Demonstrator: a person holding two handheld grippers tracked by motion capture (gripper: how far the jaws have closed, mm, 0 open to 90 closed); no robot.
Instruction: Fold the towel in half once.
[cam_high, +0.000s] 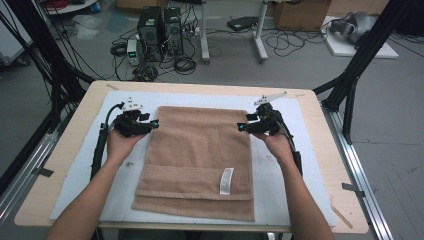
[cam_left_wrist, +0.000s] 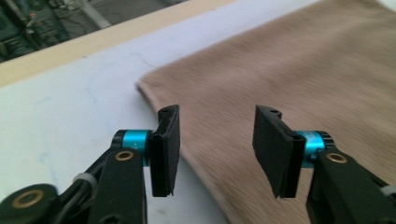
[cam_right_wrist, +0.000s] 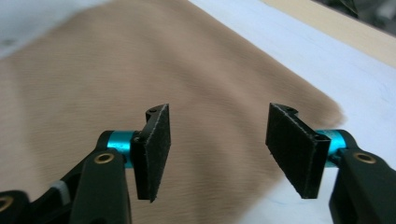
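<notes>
A white mat covers most of a pale wooden table, whose bare edge also runs along the far side in the left gripper view. Beyond the table, on the grey floor, two black computer towers stand side by side amid a tangle of cables, with a small white box just beside them. White desk legs rise farther right, near cardboard boxes. Black frame struts flank the table's right side.
</notes>
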